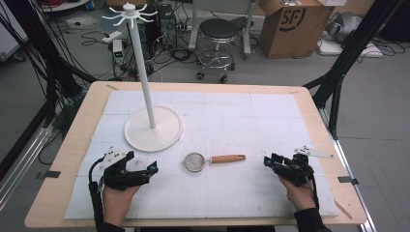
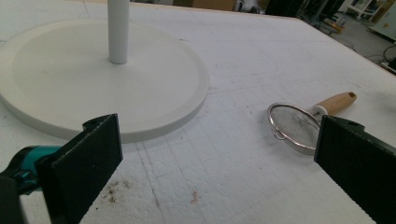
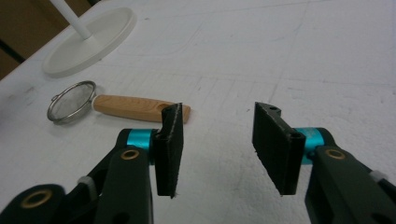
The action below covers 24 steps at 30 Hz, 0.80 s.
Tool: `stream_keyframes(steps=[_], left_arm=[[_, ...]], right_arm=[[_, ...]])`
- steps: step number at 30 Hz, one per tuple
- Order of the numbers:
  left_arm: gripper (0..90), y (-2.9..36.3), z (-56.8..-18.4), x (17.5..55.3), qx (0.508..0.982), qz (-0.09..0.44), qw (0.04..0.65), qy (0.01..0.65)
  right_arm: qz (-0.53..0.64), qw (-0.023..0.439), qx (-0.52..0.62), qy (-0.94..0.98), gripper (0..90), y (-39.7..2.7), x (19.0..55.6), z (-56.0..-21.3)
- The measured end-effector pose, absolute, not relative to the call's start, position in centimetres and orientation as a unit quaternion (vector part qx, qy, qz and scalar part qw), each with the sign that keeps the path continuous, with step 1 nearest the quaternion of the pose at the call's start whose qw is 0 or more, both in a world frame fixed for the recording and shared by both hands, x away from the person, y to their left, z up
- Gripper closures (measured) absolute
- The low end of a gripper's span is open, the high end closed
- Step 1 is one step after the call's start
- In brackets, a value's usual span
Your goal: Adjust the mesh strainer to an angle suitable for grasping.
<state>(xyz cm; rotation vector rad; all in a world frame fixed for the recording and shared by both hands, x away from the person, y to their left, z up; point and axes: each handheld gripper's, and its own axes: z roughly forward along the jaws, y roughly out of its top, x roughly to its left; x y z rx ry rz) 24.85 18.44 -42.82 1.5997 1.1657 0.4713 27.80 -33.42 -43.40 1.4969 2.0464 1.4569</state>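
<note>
I have the strainer lying flat on the worktop, just in front of the white stand, its wooden handle pointing toward my right gripper, which I judge makes that side the natural approach. Right jaws are released, half-spread, with nothing between them; left gripper rests with jaws wide and empty near the stand's base. The stand's hooks at the top are small and hard to count. Whether the strainer handle has a hanging hole, I cannot tell.
</note>
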Motion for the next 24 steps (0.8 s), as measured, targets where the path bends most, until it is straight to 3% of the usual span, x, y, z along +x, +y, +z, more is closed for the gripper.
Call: stream_keyframes(steps=[4, 7, 13, 24], left_arm=[[1.6, 18.4, -42.8, 24.8, 0.67, 0.198, 0.526, 0.486], [1.6, 18.4, -42.8, 24.8, 0.668, 0.196, 0.527, 0.487], [1.6, 18.4, -42.7, 24.6, 0.668, 0.197, 0.528, 0.486], [1.6, 18.1, -42.8, 24.6, 0.669, 0.195, 0.53, 0.483]], right_arm=[[0.502, 0.088, 0.503, 0.698, 65.3, -33.2, 27.9, -43.5], [0.533, 0.028, 0.502, 0.681, 72.2, -32.9, 28.2, -43.4], [0.531, 0.014, 0.488, 0.693, 82.8, -32.3, 28.2, -43.5], [0.506, -0.007, 0.487, 0.712, 90.0, -31.7, 29.0, -44.2]])
